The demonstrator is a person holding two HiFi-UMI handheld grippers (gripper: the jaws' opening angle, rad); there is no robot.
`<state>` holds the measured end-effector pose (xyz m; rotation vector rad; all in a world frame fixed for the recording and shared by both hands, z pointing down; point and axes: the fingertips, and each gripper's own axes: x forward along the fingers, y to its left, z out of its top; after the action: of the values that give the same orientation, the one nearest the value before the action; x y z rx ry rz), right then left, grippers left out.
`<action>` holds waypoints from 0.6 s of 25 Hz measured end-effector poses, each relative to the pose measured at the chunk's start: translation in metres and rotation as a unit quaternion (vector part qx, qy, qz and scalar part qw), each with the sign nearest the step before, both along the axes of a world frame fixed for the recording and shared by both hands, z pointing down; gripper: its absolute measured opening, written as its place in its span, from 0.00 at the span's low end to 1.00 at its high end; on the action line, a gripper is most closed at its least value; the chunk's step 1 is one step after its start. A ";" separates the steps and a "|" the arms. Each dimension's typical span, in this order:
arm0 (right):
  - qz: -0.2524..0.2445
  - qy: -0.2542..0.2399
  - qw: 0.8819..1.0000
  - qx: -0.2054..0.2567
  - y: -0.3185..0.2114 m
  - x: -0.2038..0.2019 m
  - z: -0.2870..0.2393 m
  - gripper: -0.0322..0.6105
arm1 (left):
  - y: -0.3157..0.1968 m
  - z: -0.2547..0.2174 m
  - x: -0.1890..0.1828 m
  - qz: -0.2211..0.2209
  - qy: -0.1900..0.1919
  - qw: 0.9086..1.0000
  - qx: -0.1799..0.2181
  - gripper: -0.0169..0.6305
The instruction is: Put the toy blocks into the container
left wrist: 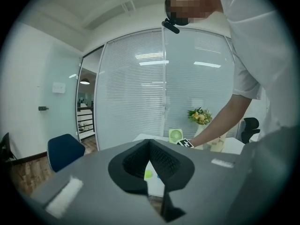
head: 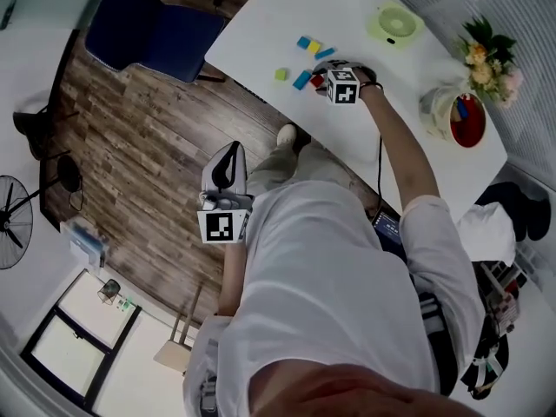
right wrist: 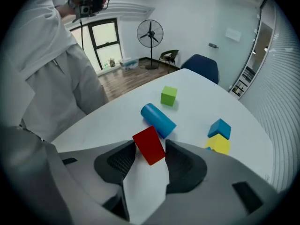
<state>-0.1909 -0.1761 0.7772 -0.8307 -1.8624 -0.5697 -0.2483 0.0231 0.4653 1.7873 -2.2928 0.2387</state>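
Note:
Several toy blocks lie on the white table (head: 261, 24). A red block (right wrist: 148, 142) stands tilted between the jaws of my right gripper (right wrist: 150, 154), which is open and points steeply down; the pads flank the block without squeezing it. Just beyond lie a blue cylinder (right wrist: 158, 117), a green cube (right wrist: 168, 96), a blue block (right wrist: 219, 127) and a yellow block (right wrist: 218, 145). In the head view the right gripper (head: 330, 75) hangs over the block cluster. The pale container with a red inside (head: 434, 102) stands at the table's right end. My left gripper (head: 230, 159) is shut and empty, out over the wooden floor.
A green desk fan (head: 395, 23) and a bunch of flowers (head: 486, 59) stand at the table's far side. A blue chair (head: 152, 29) sits left of the table and a floor fan (head: 13, 224) stands at the far left. My own body fills the lower head view.

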 end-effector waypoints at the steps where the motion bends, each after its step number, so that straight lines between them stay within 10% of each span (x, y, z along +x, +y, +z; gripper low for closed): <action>1: -0.009 -0.002 1.000 -0.004 0.001 0.001 -0.001 0.35 | 0.002 0.001 -0.001 -0.003 -0.003 1.000 -0.002 0.02; 9: 0.103 -0.072 0.989 -0.081 0.004 0.001 -0.028 0.26 | -0.012 -0.005 0.003 0.006 -0.006 1.000 0.008 0.02; 15: 0.254 -0.176 0.935 -0.176 -0.007 0.006 -0.089 0.26 | -0.047 -0.010 0.012 0.062 -0.012 0.998 0.022 0.02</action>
<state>-0.1848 -0.1835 0.6884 -0.4471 -2.4451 -0.0523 -0.2361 -0.0243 0.4548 1.9605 -2.2230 0.2344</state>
